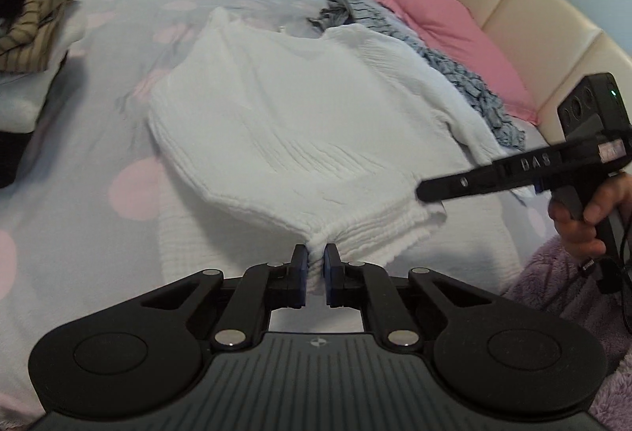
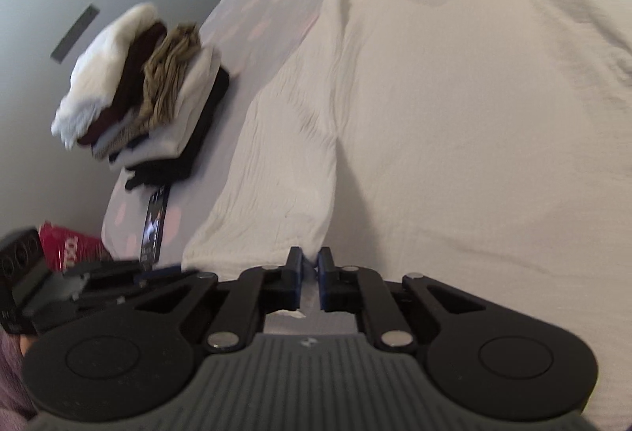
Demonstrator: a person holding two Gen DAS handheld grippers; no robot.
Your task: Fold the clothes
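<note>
The left tongs are reaching forward, low over the bed, and pinching the near hem of the white top. The top is lying spread flat ahead of them. To the right, a hand is holding the right tongs level; they are pinching the same hem, further along.

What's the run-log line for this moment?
step: fold in progress | left claw: shut on white garment hem | right claw: shut on white garment edge | folded stack: beside it on bed
</note>
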